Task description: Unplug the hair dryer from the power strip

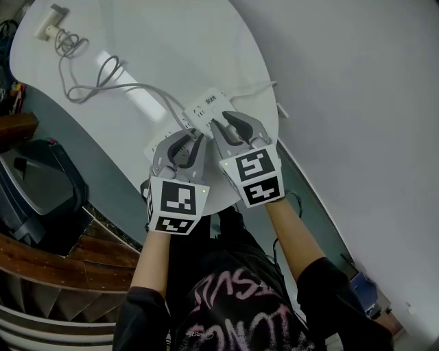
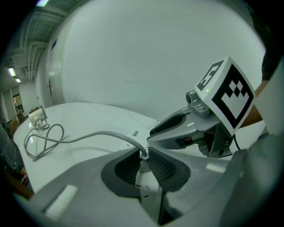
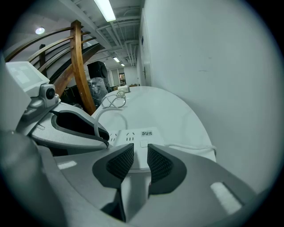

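Clamped between the left gripper's [image 2: 143,156] ribbed fingers [image 2: 163,167] is a white plug [image 2: 144,175], its grey cord [image 2: 88,135] leaving the far end just past the pads. Whether its prongs are seated in the power strip [image 1: 209,106] or already free, neither view shows. The right gripper [image 3: 140,156] sits beside it with its fingers [image 3: 119,162] released, standing apart to either side of the strip's near end and apparently not pressing it. The plug looks like small, hard, smooth plastic, light and stiff, so the body is the place to hold it, squeezed on its flat sides as it is now. The cord is limp and would only stretch or strain if pulled. The strip also looks light and would likely lift with the plug unless something pins it down. From the plug the cord runs in loose loops across the white round table [image 1: 171,48] to a white appliance [image 1: 51,22] at the far rim, probably the hair dryer, though too small to be sure. A plain grey wall stands beyond, a curved wooden stair rail [image 3: 80,66] to one side, and strip lights [image 3: 106,9] hang overhead.
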Motion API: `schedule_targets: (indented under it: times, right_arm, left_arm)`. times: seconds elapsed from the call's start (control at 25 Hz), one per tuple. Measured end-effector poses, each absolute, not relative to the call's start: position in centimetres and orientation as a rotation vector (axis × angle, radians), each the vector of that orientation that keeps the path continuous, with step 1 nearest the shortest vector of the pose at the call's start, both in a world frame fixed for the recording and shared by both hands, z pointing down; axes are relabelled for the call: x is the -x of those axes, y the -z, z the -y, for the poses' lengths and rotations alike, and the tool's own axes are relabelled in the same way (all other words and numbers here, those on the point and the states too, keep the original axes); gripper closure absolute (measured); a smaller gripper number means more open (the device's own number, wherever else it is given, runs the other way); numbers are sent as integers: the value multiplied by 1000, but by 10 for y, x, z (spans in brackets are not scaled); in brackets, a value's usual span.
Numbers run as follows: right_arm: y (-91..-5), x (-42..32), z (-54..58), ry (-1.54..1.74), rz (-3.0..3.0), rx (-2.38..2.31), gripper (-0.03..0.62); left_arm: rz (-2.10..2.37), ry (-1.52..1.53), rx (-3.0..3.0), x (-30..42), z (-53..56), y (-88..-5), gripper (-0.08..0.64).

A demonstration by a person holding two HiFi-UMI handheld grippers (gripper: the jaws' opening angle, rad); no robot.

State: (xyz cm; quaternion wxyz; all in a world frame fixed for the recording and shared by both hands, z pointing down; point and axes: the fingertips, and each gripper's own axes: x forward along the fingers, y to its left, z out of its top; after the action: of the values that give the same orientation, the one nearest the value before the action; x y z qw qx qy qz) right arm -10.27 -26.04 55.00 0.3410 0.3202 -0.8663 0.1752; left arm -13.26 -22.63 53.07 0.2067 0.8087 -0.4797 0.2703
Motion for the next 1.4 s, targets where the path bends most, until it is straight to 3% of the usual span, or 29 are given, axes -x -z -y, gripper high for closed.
schedule_targets:
  times: [1.16, 1.4]
  right_arm:
    - [-552, 103, 261, -389, 2237, -821, 466]
    - [-552, 105, 260, -363, 2231, -815, 466]
  left_arm:
    - [1333, -616, -2189, 140, 230, -526, 508]
    - [1334, -757, -2281, 135, 226, -524, 511]
